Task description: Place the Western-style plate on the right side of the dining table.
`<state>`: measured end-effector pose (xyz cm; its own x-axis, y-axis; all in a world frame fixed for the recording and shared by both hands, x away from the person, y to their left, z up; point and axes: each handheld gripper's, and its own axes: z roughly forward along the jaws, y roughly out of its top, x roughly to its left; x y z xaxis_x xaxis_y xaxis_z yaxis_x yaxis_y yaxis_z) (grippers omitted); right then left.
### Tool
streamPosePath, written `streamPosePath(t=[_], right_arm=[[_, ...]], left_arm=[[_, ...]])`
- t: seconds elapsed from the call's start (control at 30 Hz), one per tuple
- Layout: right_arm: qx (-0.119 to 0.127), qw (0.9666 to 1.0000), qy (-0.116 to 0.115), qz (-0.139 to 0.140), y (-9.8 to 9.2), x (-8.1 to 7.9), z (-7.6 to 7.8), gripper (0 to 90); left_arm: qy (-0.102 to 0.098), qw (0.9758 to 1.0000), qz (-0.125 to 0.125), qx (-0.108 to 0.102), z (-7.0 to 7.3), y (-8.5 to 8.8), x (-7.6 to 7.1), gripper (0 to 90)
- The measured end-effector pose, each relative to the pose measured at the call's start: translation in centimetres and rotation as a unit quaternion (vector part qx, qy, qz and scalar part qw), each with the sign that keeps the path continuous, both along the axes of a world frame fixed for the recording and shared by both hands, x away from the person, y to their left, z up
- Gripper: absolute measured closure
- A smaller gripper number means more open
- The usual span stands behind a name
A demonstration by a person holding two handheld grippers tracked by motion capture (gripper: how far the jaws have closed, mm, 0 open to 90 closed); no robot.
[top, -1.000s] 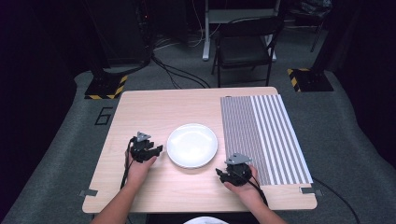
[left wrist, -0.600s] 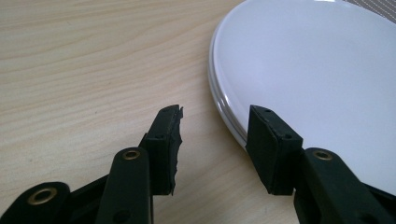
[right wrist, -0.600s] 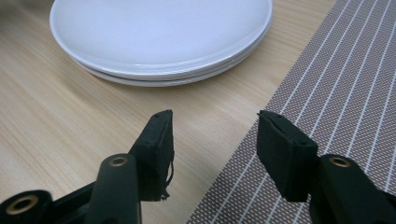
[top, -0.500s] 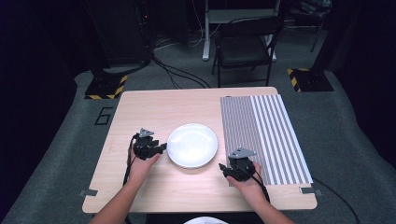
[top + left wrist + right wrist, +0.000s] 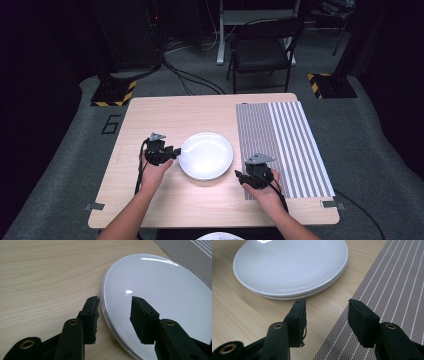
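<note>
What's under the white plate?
A second white plate lies under the top plate; its edge peeks out in the right gripper view. Beneath both is the wooden table. Whether anything else hides under the stack cannot be seen, since the plates cover it.

The left tool has reached the plate's rim, jaws narrowing.

Black left gripper, right gripper: brass rivets, grey triangular top plates, trailing black cables.

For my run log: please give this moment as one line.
left tongs: astride plate rim, closing, no grip yet | right tongs: open, beside plate | mat: flat
</note>
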<state>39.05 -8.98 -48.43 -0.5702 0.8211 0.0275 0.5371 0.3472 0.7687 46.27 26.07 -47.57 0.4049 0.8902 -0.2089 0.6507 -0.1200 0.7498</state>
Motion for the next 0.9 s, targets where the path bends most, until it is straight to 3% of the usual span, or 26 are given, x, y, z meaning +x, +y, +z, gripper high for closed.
streamPosePath(t=[0.03, 0.13, 0.33, 0.4, 0.9], right_arm=[[0.004, 1.0, 0.002, -0.004, 0.0, 0.2, 0.1, 48.1], [0.01, 0.9999, 0.0, -0.01, -0.1, 0.6, 0.2, 47.7], [0.015, 0.9997, -0.005, -0.02, -0.1, 1.3, 0.4, 47.5], [0.017, 0.9995, -0.006, -0.027, -0.1, 1.6, 0.4, 47.4], [0.02, 0.999, -0.01, -0.039, 1.1, 3.6, 0.2, 48.5]], left_arm=[[0.008, 0.9999, 0.007, -0.009, -0.2, -0.1, 0.2, 57.9], [0.01, 0.9999, 0.01, -0.007, -0.4, 0.0, 0.4, 58.8], [0.002, 0.9998, 0.004, -0.02, -0.5, 0.1, 0.4, 59.4], [0.0, 0.9999, -0.001, -0.011, -0.6, 0.1, 0.3, 59.4], [0.019, 0.9994, 0.009, -0.029, -1.3, 0.5, 1.0, 60.7]])
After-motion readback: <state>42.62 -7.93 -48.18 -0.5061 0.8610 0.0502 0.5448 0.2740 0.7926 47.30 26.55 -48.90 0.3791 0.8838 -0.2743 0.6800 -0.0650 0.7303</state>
